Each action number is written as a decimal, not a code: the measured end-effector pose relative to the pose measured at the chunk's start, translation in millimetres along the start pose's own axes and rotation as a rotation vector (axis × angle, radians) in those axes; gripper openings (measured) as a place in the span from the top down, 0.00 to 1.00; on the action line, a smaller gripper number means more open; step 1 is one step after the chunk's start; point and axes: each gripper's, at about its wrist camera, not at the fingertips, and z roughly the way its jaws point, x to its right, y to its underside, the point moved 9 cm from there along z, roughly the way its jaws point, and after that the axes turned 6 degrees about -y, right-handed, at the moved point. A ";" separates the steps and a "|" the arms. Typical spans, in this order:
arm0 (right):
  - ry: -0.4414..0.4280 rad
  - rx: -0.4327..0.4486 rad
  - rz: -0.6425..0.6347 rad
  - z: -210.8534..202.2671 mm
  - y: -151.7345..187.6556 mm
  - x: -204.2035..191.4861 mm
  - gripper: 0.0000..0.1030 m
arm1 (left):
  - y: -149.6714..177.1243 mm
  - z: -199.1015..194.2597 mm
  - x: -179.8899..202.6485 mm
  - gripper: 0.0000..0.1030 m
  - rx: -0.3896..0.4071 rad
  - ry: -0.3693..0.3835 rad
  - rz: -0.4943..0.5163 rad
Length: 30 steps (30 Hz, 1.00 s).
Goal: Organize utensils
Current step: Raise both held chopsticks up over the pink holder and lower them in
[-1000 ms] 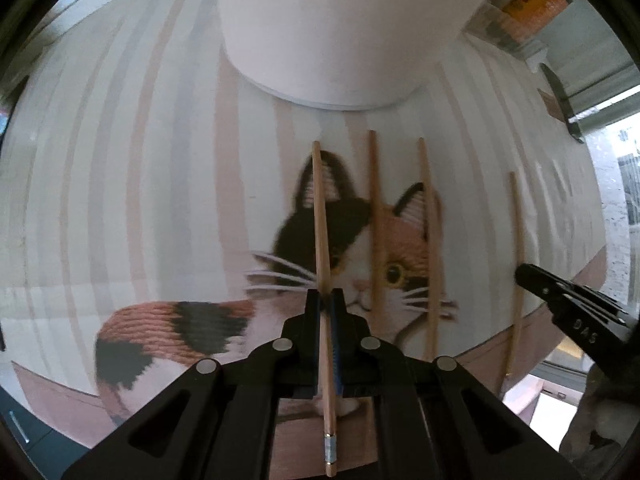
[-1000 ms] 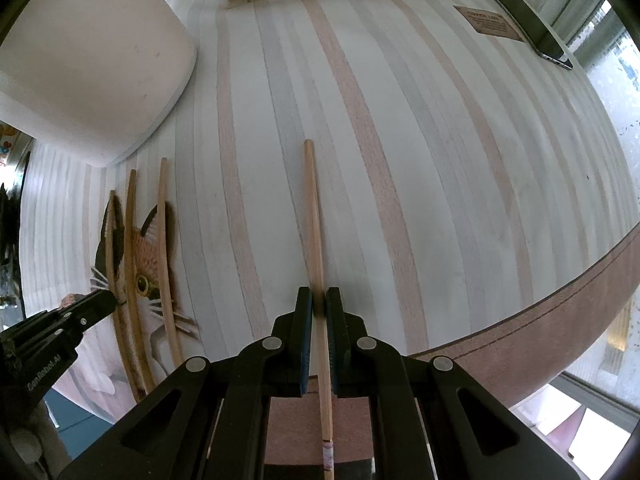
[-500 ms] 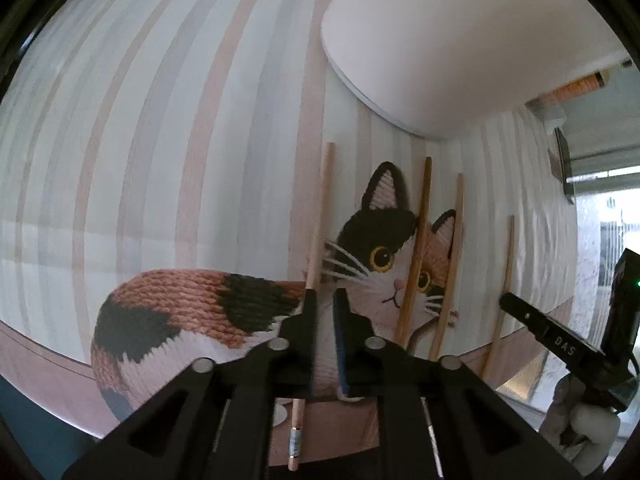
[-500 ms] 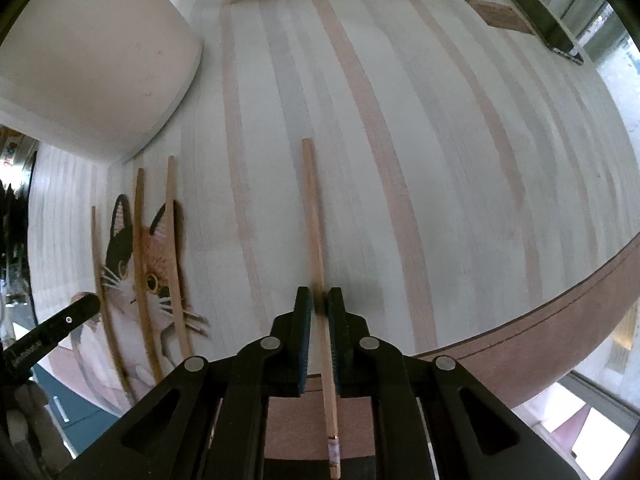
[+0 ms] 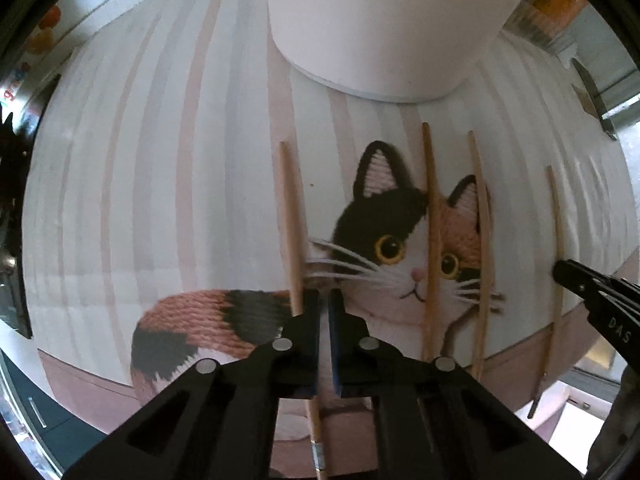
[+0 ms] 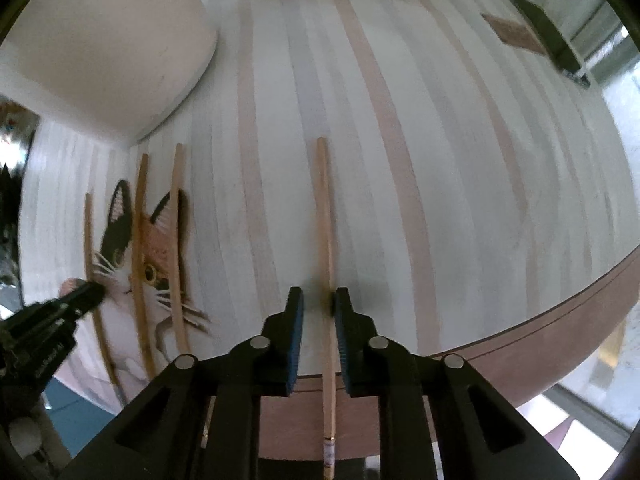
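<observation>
Several wooden chopsticks lie on a striped cat-print mat (image 5: 160,200). In the left wrist view my left gripper (image 5: 324,300) is shut and empty; one chopstick (image 5: 292,224) lies just left of its tips and passes under the left finger. Two more chopsticks (image 5: 432,220) (image 5: 482,232) cross the cat's face. A fourth chopstick (image 5: 556,240) lies at the right by the right gripper (image 5: 568,272). In the right wrist view my right gripper (image 6: 318,300) is open, and a chopstick (image 6: 324,220) lies on the mat between the fingers, close to the right one.
A large white round container (image 5: 384,20) stands at the back of the mat, also in the right wrist view (image 6: 100,40). A dark phone (image 6: 548,36) and a brown card (image 6: 516,32) lie far right. The table's brown edge (image 6: 560,340) runs near the grippers.
My right gripper has opened and let go of its chopstick, which now lies on the mat. My left gripper, having released its chopstick earlier, has shifted so that stick lies to its left.
</observation>
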 end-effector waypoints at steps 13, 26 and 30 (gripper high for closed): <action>-0.012 0.132 -0.006 -39.2 1.0 -11.8 0.93 | -19.0 -55.4 -23.6 1.00 0.167 -0.117 -0.035; -0.097 0.448 -0.032 -162.2 -51.4 -45.2 0.94 | -69.0 -193.2 -70.5 1.00 0.491 -0.122 -0.169; -0.151 0.536 -0.037 -202.6 -64.4 -64.1 0.94 | -79.5 -240.3 -83.9 1.00 0.571 -0.063 -0.221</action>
